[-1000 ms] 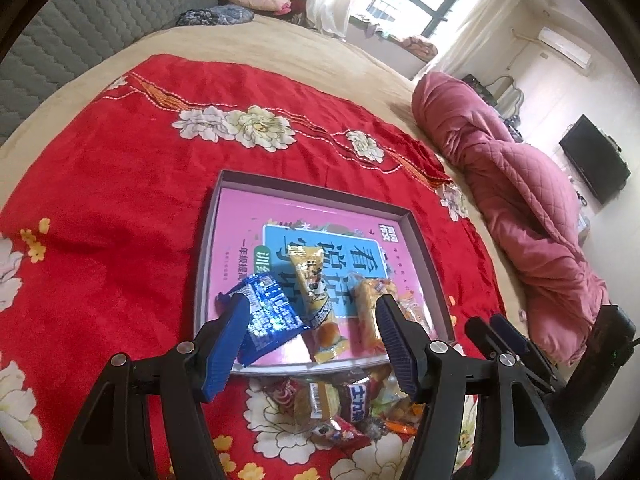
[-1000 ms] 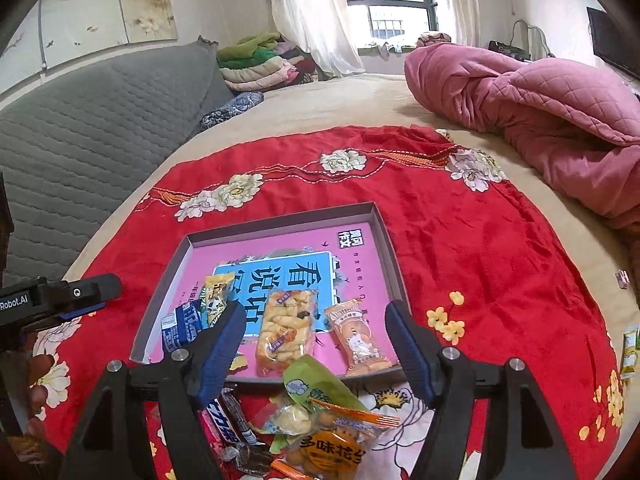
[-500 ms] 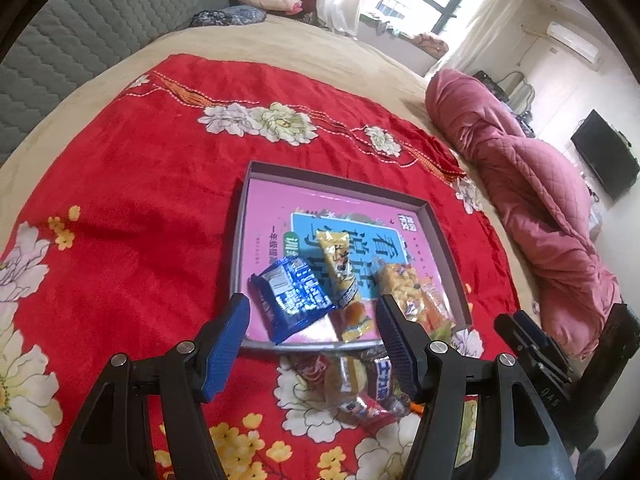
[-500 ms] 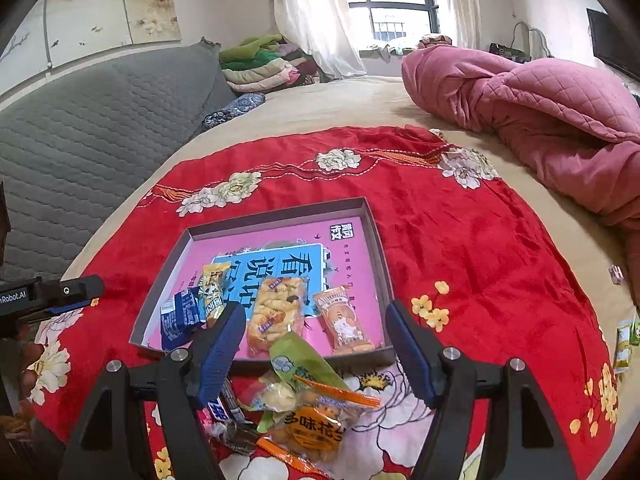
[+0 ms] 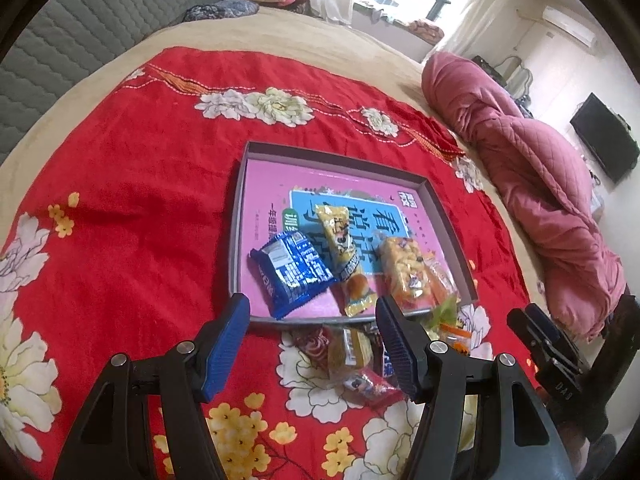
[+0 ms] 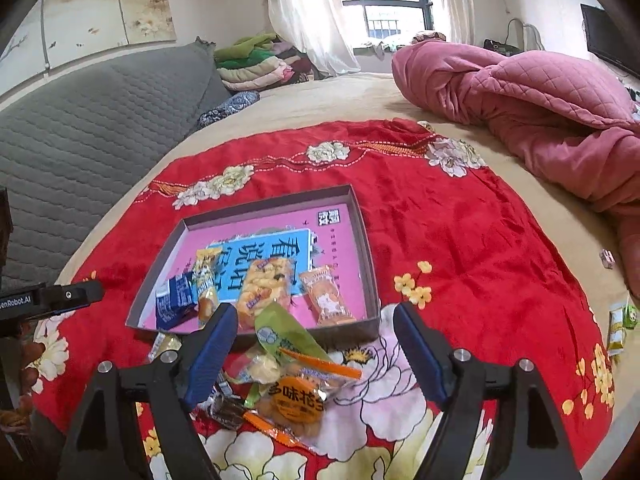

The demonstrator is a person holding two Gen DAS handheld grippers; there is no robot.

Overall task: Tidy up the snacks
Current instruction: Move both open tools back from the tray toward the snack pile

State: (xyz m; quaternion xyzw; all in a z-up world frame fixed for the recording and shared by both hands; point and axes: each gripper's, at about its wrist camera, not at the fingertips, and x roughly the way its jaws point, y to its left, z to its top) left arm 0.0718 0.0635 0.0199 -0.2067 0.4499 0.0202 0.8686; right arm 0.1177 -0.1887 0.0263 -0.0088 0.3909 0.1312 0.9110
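Note:
A shallow grey box lid with a pink bottom (image 5: 240, 184) (image 6: 366, 248) lies on the red flowered cloth. Inside it lie a blue packet (image 5: 290, 270) (image 6: 174, 304), a yellow packet (image 5: 340, 240) (image 6: 204, 272), an orange puffed-snack bag (image 5: 404, 268) (image 6: 264, 284) and a small orange biscuit packet (image 6: 326, 294). A loose pile of snacks (image 5: 352, 360) (image 6: 288, 376) sits on the cloth in front of the lid. My left gripper (image 5: 312, 336) is open above the pile's left part. My right gripper (image 6: 316, 344) hovers over the pile, its jaws opening, with nothing pressed between them.
A pink quilt (image 6: 540, 96) is bunched at the right of the bed. A grey padded headboard (image 6: 100, 120) and folded blankets (image 6: 256, 64) stand at the far left. A few small green packets (image 6: 620, 324) lie at the right edge of the cloth.
Both grippers have drawn back from the lid toward the near pile, so the lid sits farther away in both views. The right jaws stand wider than before.

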